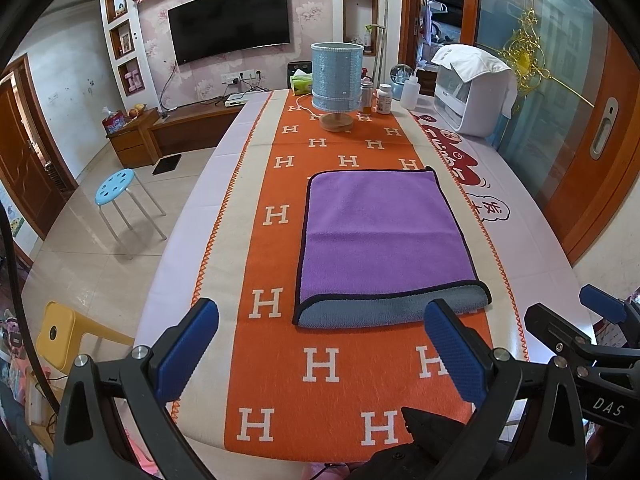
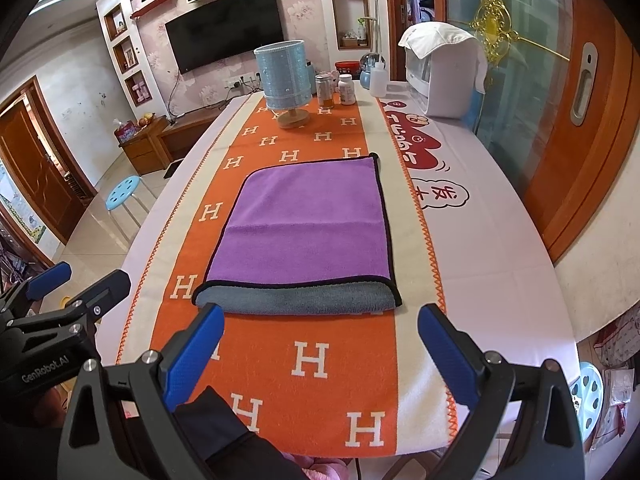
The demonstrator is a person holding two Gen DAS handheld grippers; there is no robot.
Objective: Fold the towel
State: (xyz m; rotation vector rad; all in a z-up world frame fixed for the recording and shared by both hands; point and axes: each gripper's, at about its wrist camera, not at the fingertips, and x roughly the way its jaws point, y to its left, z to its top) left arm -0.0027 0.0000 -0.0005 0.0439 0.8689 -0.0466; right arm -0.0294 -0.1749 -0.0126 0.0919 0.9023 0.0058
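A purple towel (image 1: 384,232) with a black hem and grey underside lies flat on the orange H-patterned runner (image 1: 320,364), folded in half with the grey fold at its near edge. It also shows in the right wrist view (image 2: 308,228). My left gripper (image 1: 320,340) is open and empty, held above the runner just short of the towel's near edge. My right gripper (image 2: 320,340) is open and empty, also just short of the near edge. The right gripper shows at the right in the left wrist view (image 1: 572,316).
A blue lamp (image 1: 337,80) on a wooden base, bottles (image 1: 384,99) and a white appliance (image 1: 472,92) stand at the table's far end. A blue stool (image 1: 120,188) and a yellow chair (image 1: 60,336) stand on the floor at the left.
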